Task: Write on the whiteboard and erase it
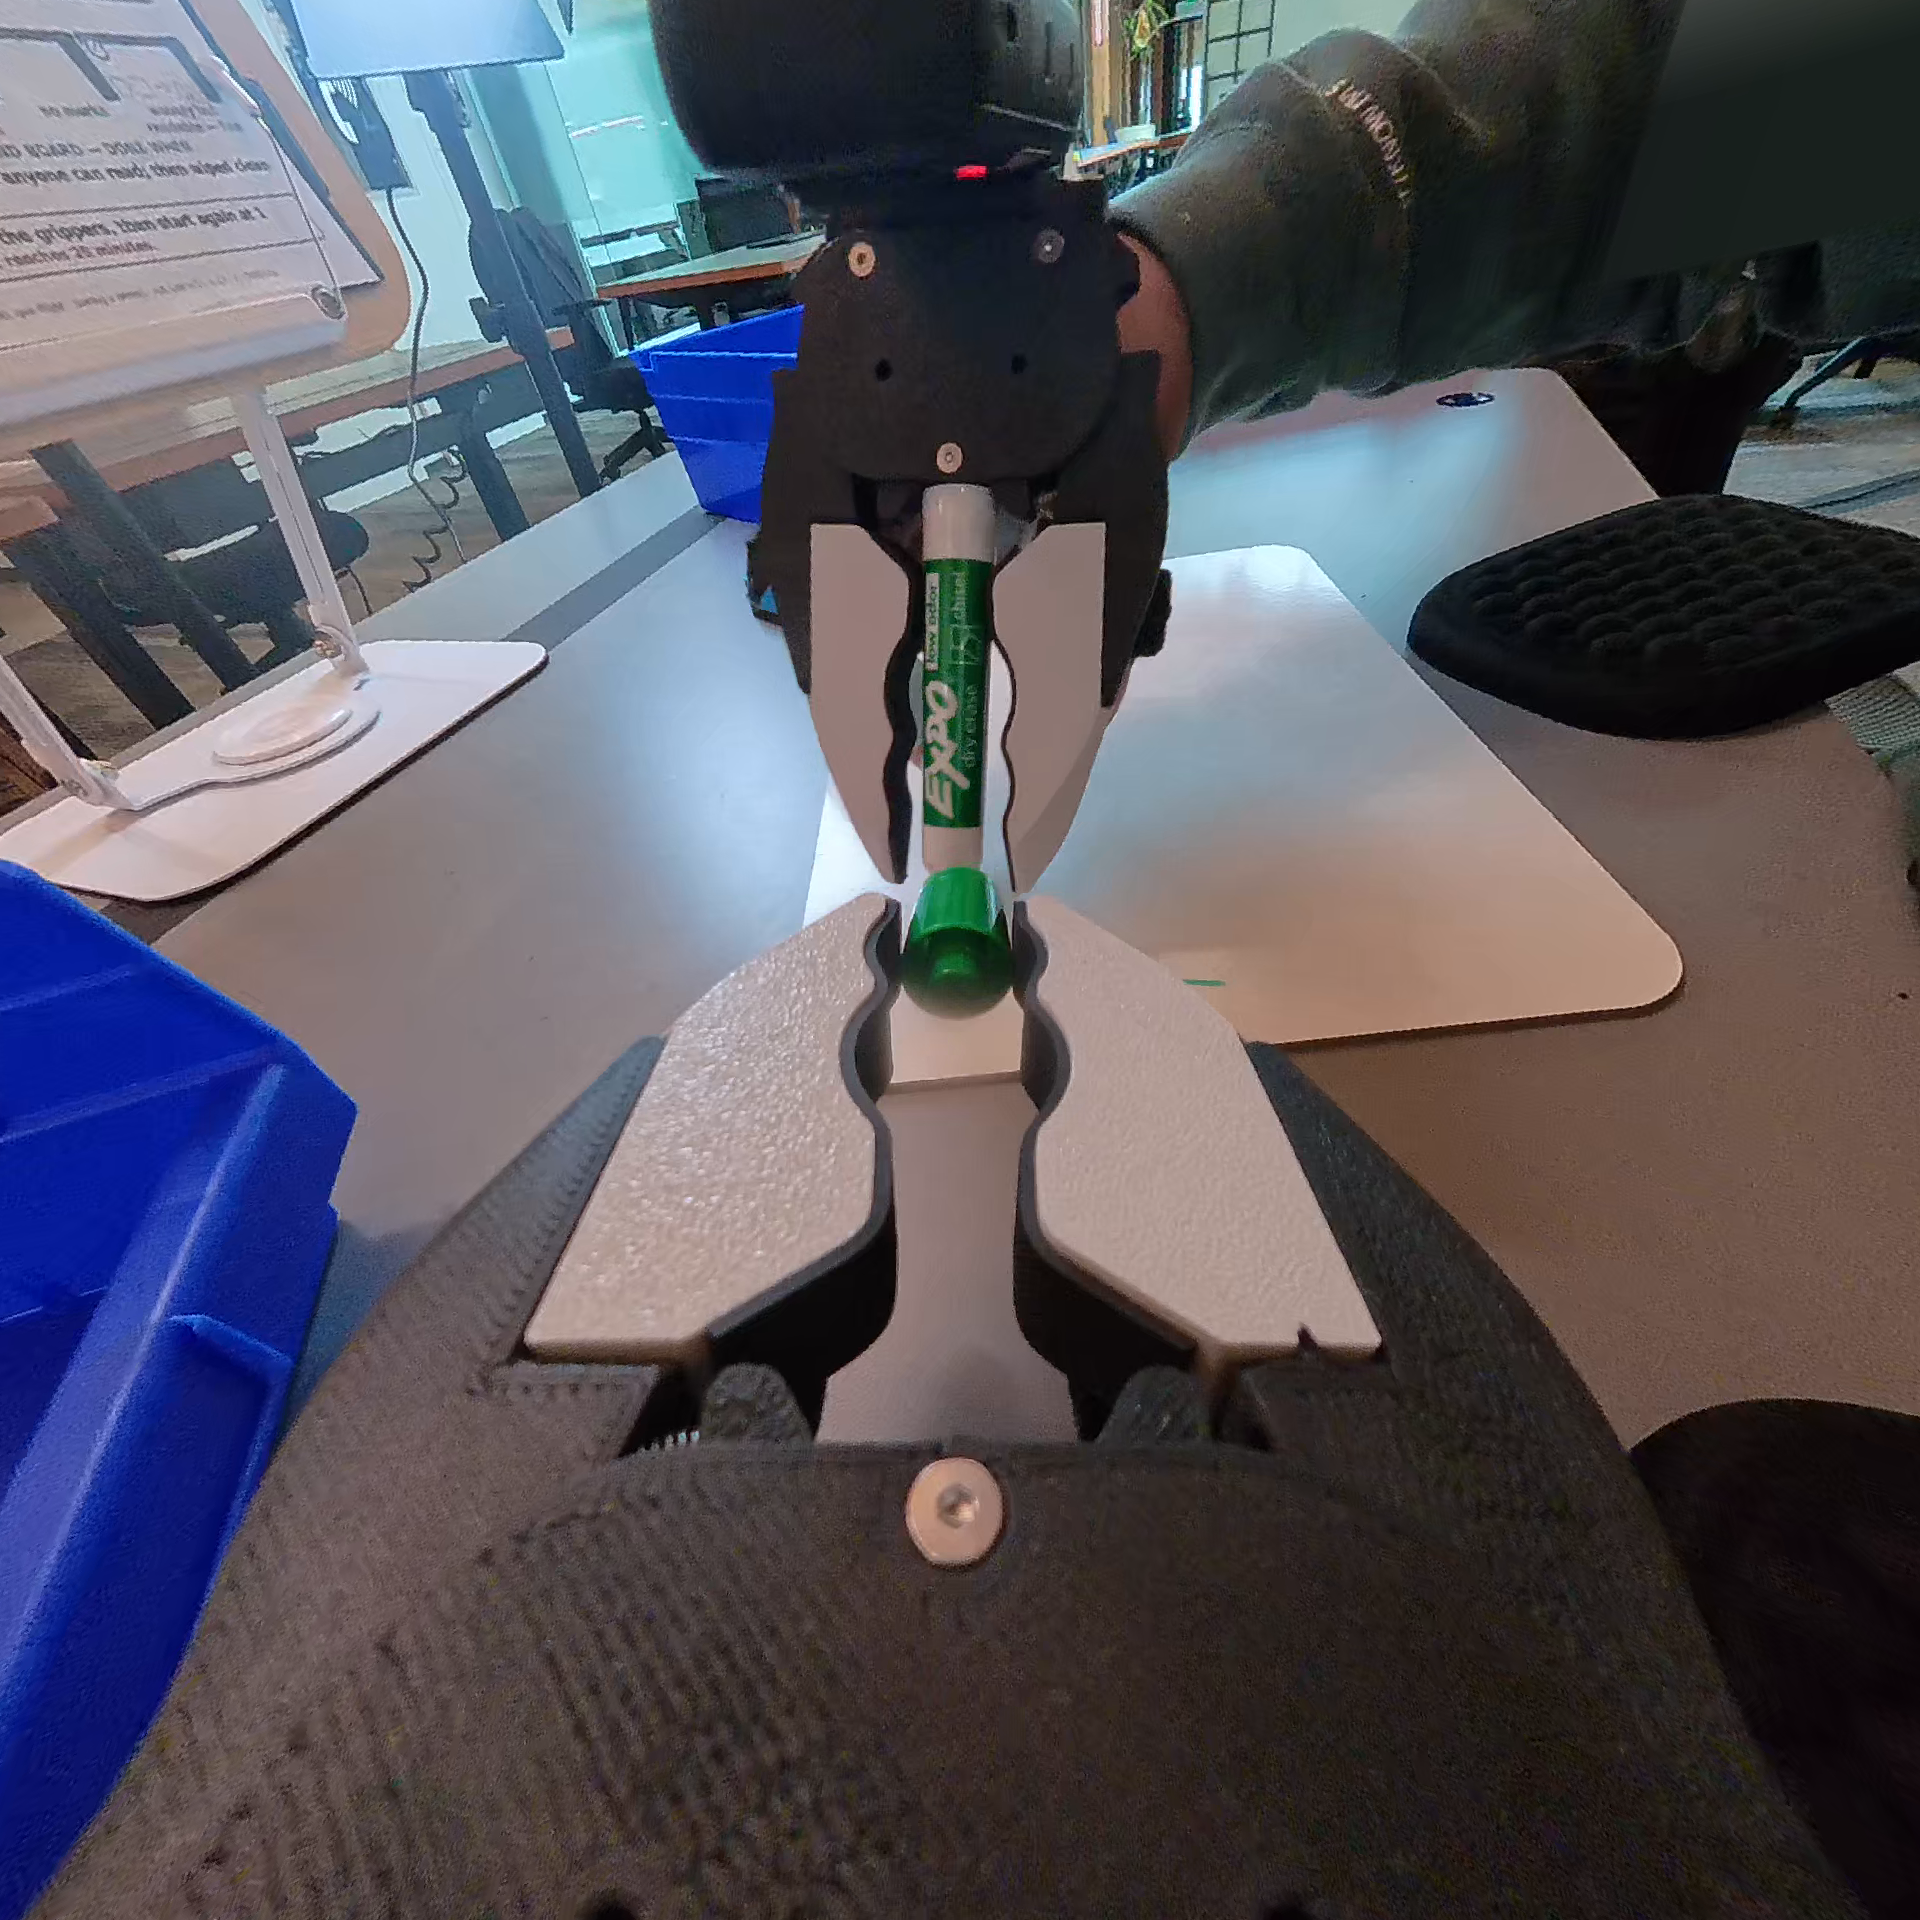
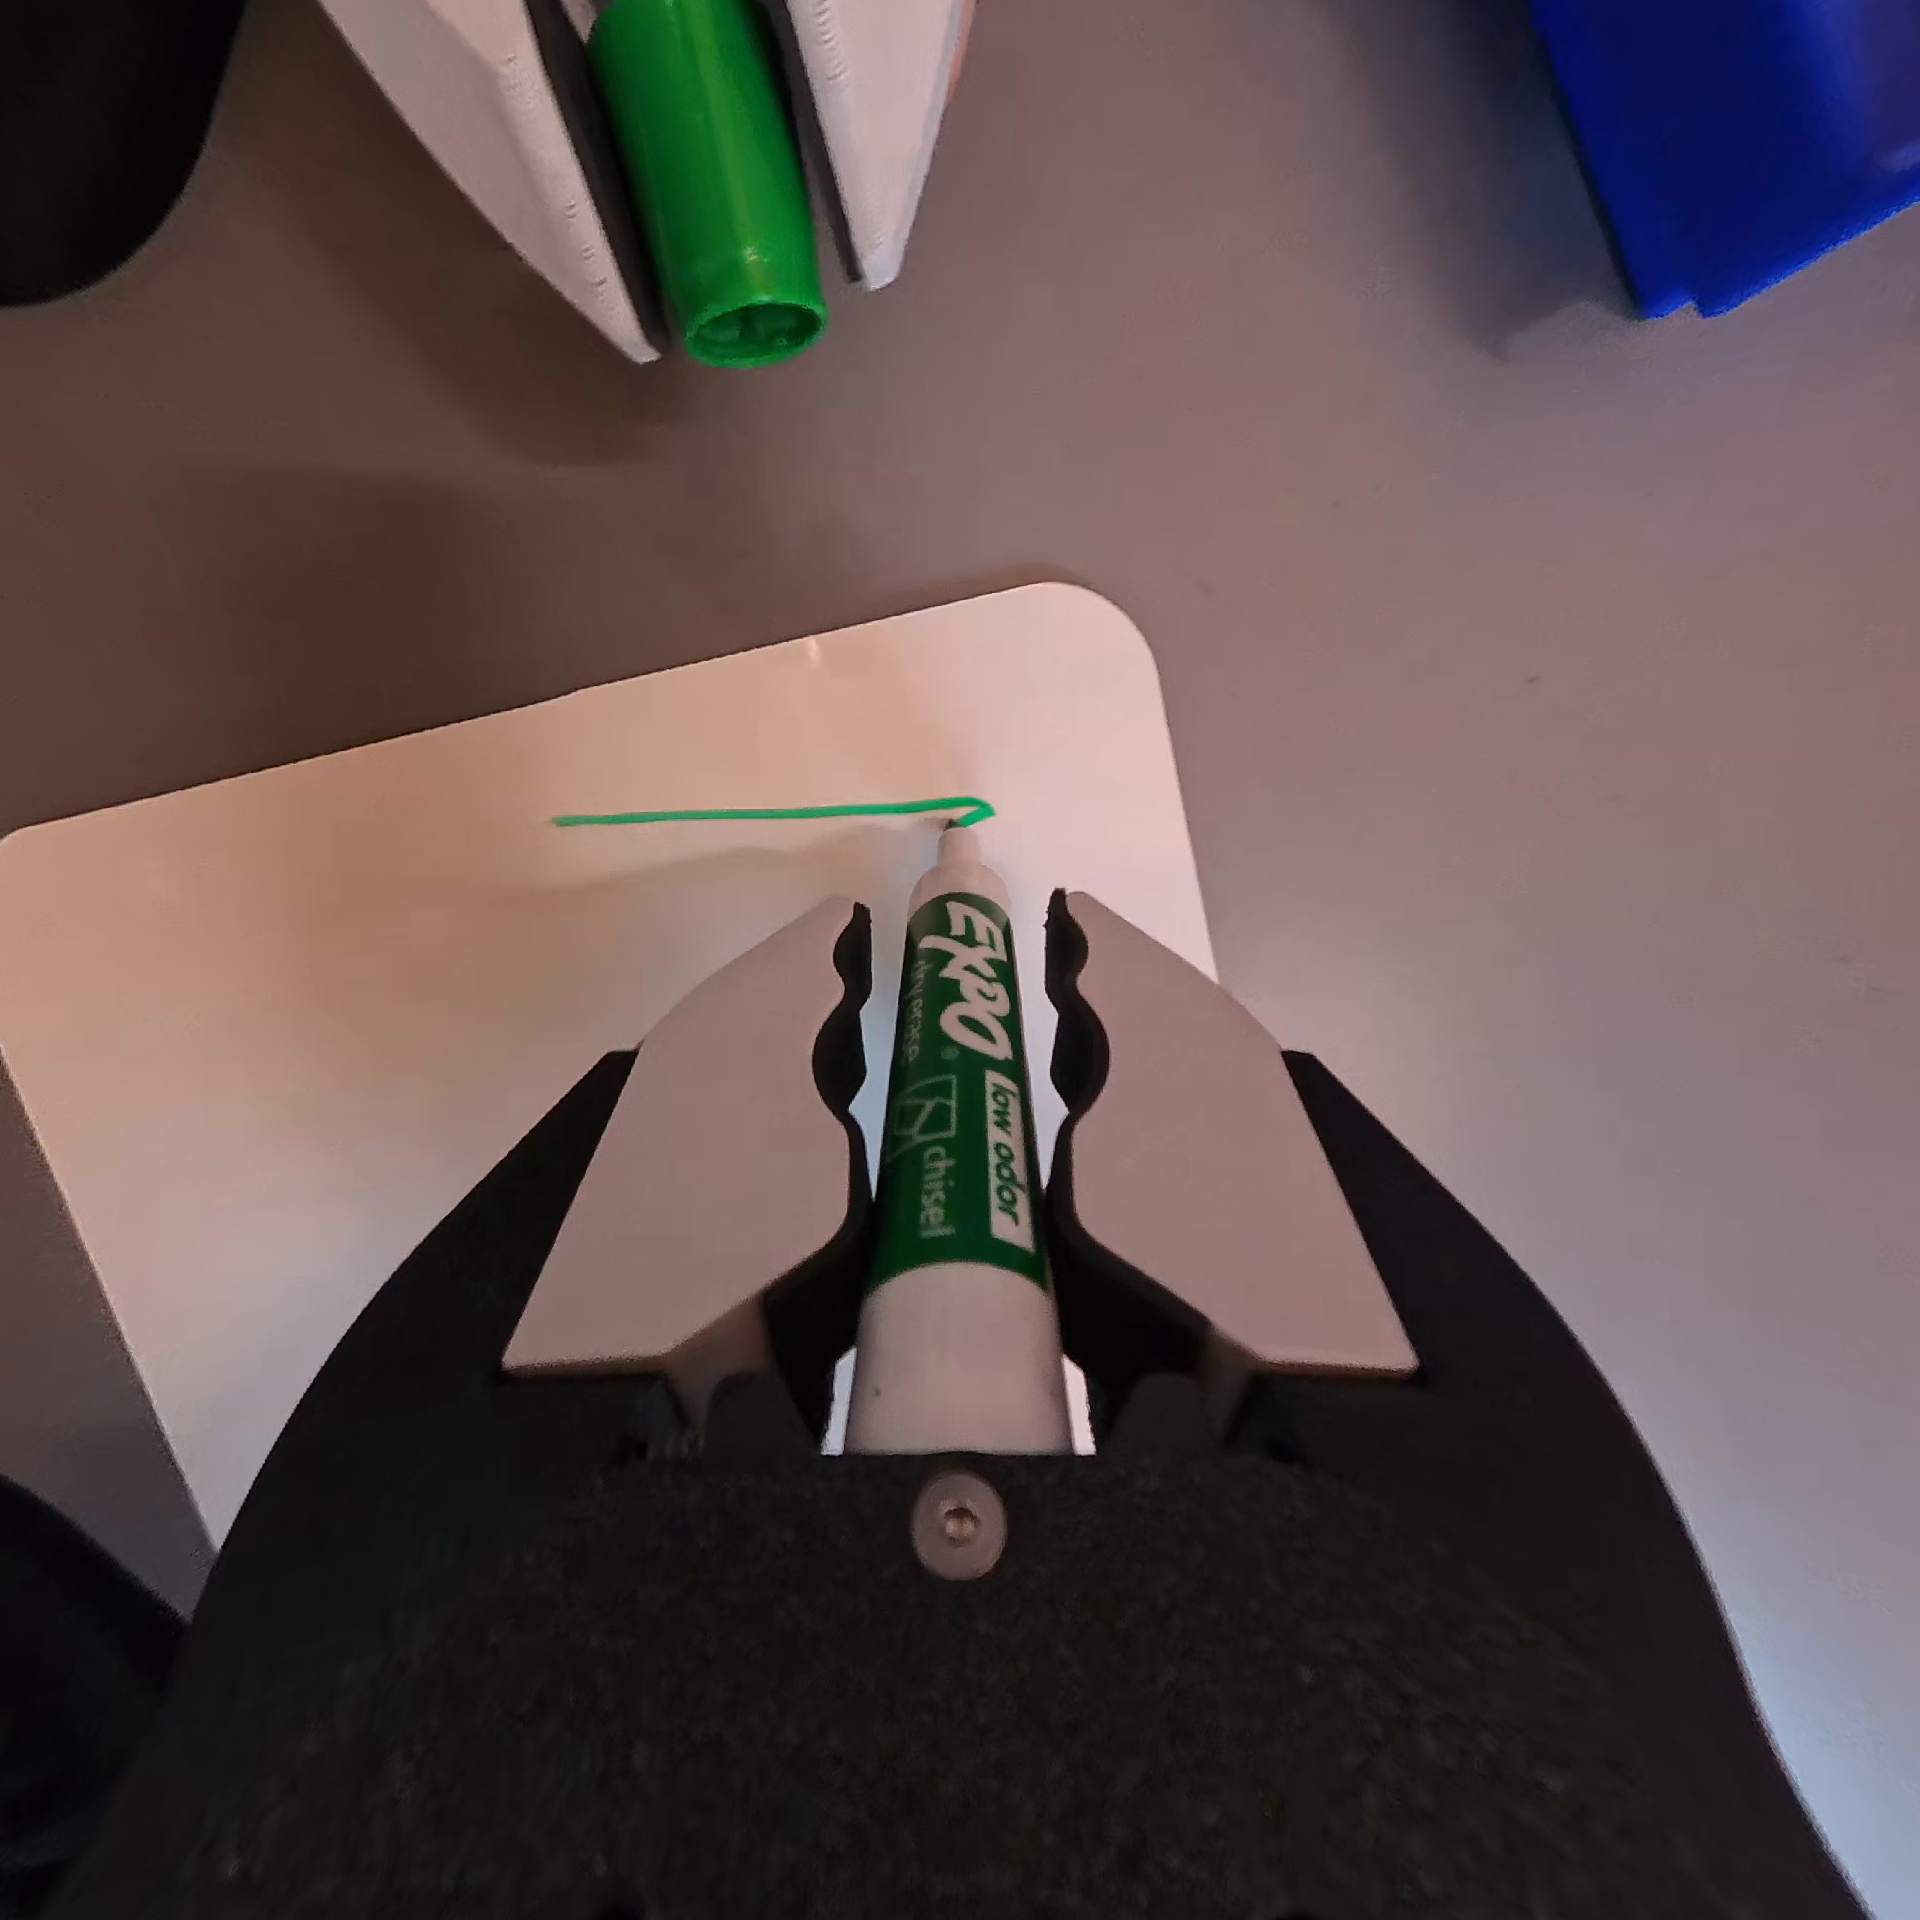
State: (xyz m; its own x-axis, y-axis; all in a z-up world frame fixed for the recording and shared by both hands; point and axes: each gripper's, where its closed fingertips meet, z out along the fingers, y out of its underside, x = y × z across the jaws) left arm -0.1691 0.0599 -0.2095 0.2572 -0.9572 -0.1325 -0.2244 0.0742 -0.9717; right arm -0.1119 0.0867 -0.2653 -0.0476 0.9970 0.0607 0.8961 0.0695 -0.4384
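The right tool (image 2: 954, 914) is clamped on the marker (image 2: 961, 1091), tip touching the whiteboard (image 2: 312, 987) at the end of a green line (image 2: 769, 816). The left tool (image 1: 954, 914) pinches the cap (image 1: 956, 951) just off the board's edge. Pressing unevenly could skid the loose board across the tabletop (image 2: 1455, 623) — smearing the stroke.

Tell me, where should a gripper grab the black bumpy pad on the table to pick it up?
Probably at its near long edge, coming from above with the jaws across the edge. The black bumpy pad lies flat and wide on the table, too broad to span, so only a rim fits between two fingers. Both grippers are full now, though.
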